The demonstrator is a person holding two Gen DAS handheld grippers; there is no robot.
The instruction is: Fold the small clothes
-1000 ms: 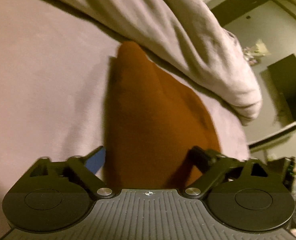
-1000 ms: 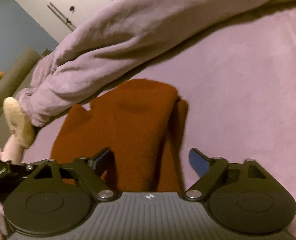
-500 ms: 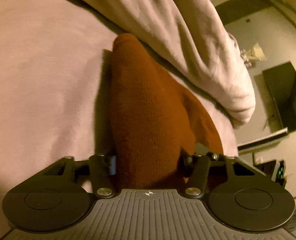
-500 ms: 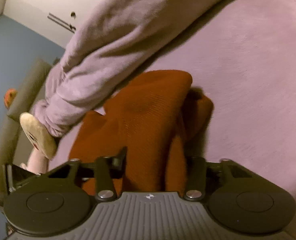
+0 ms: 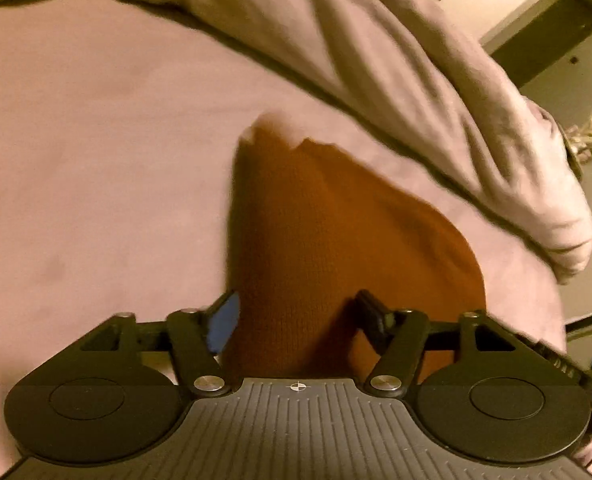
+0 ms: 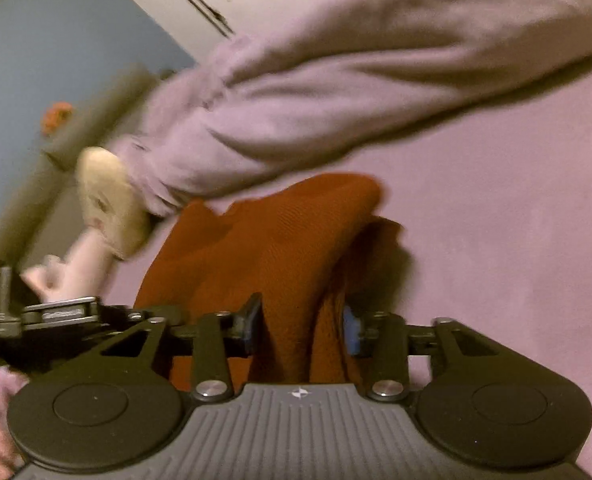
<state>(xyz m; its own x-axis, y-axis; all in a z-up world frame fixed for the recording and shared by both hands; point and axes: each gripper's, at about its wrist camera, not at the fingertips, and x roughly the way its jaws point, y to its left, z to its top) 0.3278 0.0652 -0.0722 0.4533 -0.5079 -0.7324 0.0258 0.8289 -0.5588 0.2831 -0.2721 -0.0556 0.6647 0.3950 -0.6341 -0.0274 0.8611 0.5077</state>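
Note:
A small rust-orange knit garment point(image 5: 316, 248) lies bunched on a mauve bedsheet point(image 5: 96, 168). In the left wrist view my left gripper point(image 5: 296, 316) stands open, its blue-padded fingers on either side of the garment's near end. In the right wrist view the same garment point(image 6: 264, 248) rises in a fold between the fingers of my right gripper point(image 6: 302, 330), which are close together and pinch the cloth.
A rolled mauve blanket point(image 5: 396, 64) lies along the far side of the garment, also in the right wrist view point(image 6: 356, 92). A cream plush toy point(image 6: 108, 204) sits at its end. The left gripper's body point(image 6: 44, 316) shows at the left edge.
My left gripper was shut on the garment half a second ago and has now opened. My right gripper closed on the garment and stays shut on it; the cloth has been lifted.

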